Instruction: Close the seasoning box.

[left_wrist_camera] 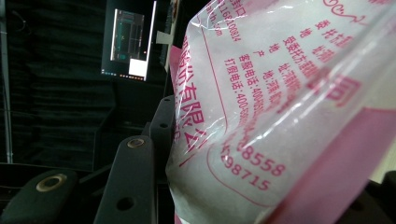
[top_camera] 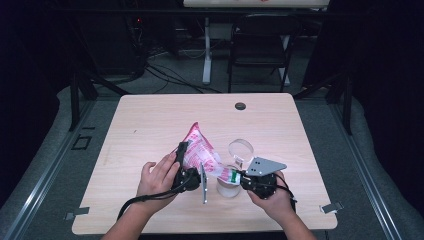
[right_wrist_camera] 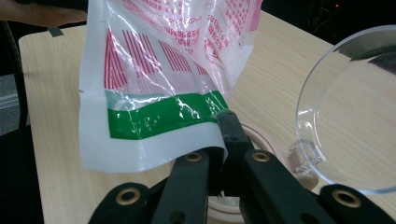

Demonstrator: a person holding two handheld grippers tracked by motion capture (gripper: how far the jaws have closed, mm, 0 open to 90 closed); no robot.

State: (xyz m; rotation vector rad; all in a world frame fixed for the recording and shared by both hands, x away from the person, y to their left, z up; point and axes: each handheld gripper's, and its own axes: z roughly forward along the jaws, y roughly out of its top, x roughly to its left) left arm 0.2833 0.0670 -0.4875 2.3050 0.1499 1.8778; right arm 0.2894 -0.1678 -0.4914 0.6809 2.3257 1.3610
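Observation:
A pink-and-white plastic bag (top_camera: 199,150) hangs slanted between both grippers above a clear jar (top_camera: 227,189). My left gripper (top_camera: 185,156) is shut on the bag's upper body. In the left gripper view the bag (left_wrist_camera: 280,116), printed in red, bulges against one black finger (left_wrist_camera: 133,179) and hides the other. My right gripper (top_camera: 236,176) is shut on the bag's lower end. In the right gripper view its jaws (right_wrist_camera: 223,122) pinch the white edge by the bag's green band (right_wrist_camera: 159,116), with the jar's pale rim (right_wrist_camera: 261,136) just below.
A clear round lid (top_camera: 241,149) leans on the table (top_camera: 150,120) beside the jar, and the lid (right_wrist_camera: 350,116) shows large in the right gripper view. A dark grommet (top_camera: 240,106) sits near the table's far edge. A black chair (top_camera: 260,45) stands beyond it.

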